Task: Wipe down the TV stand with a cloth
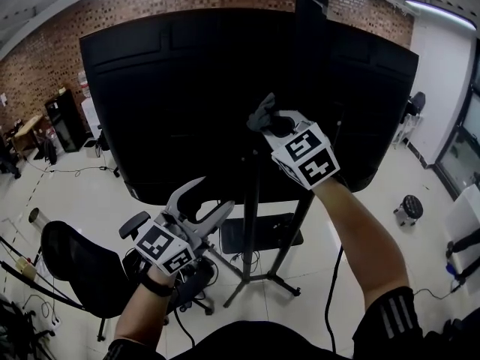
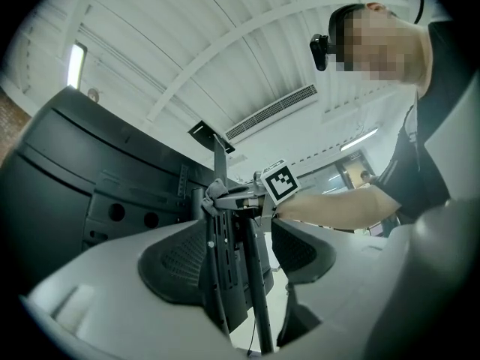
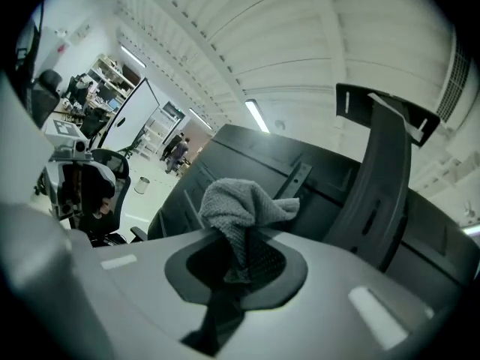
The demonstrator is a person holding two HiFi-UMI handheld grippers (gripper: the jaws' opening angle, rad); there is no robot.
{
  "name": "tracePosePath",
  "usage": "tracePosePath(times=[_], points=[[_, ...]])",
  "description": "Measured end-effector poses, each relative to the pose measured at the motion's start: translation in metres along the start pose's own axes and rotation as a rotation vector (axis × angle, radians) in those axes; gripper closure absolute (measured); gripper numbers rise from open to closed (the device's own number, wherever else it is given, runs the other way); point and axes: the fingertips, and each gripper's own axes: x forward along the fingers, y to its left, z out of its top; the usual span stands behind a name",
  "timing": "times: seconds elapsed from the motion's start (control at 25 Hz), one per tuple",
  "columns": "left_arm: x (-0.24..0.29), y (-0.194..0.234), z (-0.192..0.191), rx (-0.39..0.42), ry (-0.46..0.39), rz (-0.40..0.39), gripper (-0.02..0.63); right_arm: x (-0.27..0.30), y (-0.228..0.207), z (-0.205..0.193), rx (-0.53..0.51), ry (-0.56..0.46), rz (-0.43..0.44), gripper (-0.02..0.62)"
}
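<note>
Grey cloth (image 3: 240, 208), bunched and nipped at its lower end between the closed jaws of the right gripper (image 3: 241, 261), its free end standing up above them. In the head view the cloth (image 1: 262, 113) sits high on the TV stand (image 1: 253, 201), at the top of the dark upright post where it meets the back of the television (image 1: 172, 88). It appears to be pressed to the post, though the dark-on-dark view makes actual contact hard to confirm. The right gripper (image 1: 271, 121) reaches in from the right on an outstretched arm.

The left gripper (image 1: 214, 195) is held low and to the left, well apart from the post, its jaws spread wide with nothing in them. Its own view looks up through the gap at the stand's post (image 2: 251, 276).

Below: the post's lower length, splayed legs and a flat dark shelf (image 1: 259, 235) over the pale floor (image 1: 360, 201). An office chair (image 1: 75, 265) stands at lower left.

Progress, as judged: wiping is at the uppermost part of the stand. No surface shows a visible difference between wiped and unwiped. The lower post, shelf and legs are far below the cloth and probably remain to be done.
</note>
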Motion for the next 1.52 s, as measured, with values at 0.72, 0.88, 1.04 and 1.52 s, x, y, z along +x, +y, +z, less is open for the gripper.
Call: tracePosePath(times=[0.72, 0.88, 1.04, 1.52], points=[[0.020, -0.012, -0.045, -0.036, 0.066, 0.076, 0.311, 0.009, 0.053, -0.101, 0.215, -0.014, 0.162, 0.566], [0.021, -0.012, -0.066, -0.054, 0.100, 0.093, 0.311, 0.013, 0.076, -0.124, 0.202, 0.011, 0.199, 0.566], [0.022, -0.019, -0.087, -0.074, 0.127, 0.100, 0.311, 0.012, 0.098, -0.147, 0.193, 0.033, 0.227, 0.566], [0.002, -0.027, -0.155, -0.124, 0.213, 0.131, 0.311, 0.024, 0.183, -0.227, 0.247, 0.143, 0.318, 0.566]])
